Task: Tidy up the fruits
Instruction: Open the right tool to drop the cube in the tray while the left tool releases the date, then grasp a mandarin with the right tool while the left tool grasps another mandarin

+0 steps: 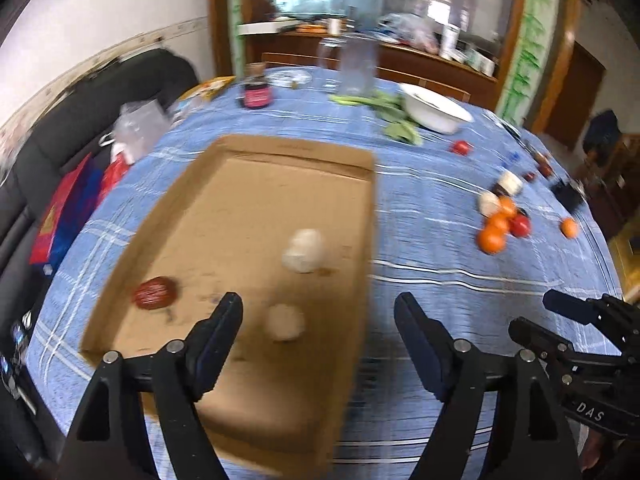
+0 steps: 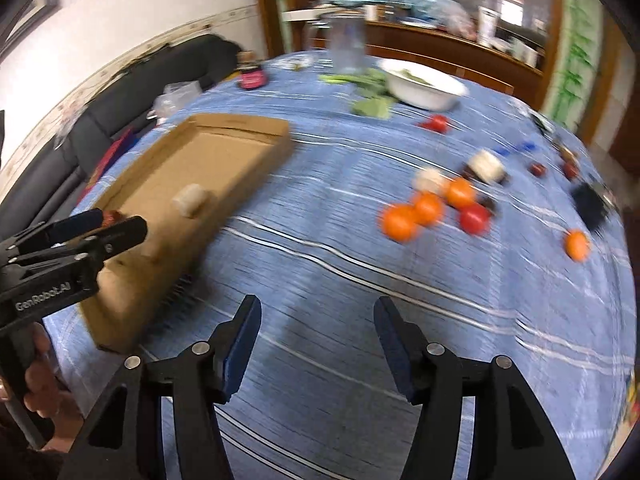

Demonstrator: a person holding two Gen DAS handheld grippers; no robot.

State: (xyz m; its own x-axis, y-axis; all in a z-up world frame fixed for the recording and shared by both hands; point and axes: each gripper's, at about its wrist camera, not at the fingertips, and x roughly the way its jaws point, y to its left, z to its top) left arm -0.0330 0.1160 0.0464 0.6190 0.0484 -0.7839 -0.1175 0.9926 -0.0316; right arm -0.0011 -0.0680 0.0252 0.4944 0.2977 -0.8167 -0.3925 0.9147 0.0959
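Note:
A shallow cardboard tray (image 1: 256,184) lies on the blue checked tablecloth. In it are a dark red fruit (image 1: 154,294) and two pale foam-wrapped fruits (image 1: 304,250) (image 1: 285,322). My left gripper (image 1: 318,304) hangs open above the tray's near right part, nothing between its fingers. To the right on the cloth sits a cluster of oranges (image 2: 400,222) with a red fruit (image 2: 474,218), two pale wrapped fruits (image 2: 430,180) behind them and a lone orange (image 2: 577,245) further right. My right gripper (image 2: 317,306) is open and empty over bare cloth, right of the tray (image 2: 224,148).
At the table's far side stand a white bowl (image 2: 424,84), leafy greens (image 1: 394,118), a clear jug (image 1: 356,64) and a dark jar (image 1: 258,94). A small red tomato (image 2: 438,123) lies near the bowl. A dark sofa (image 1: 48,148) runs along the left; small dark items crowd the right edge.

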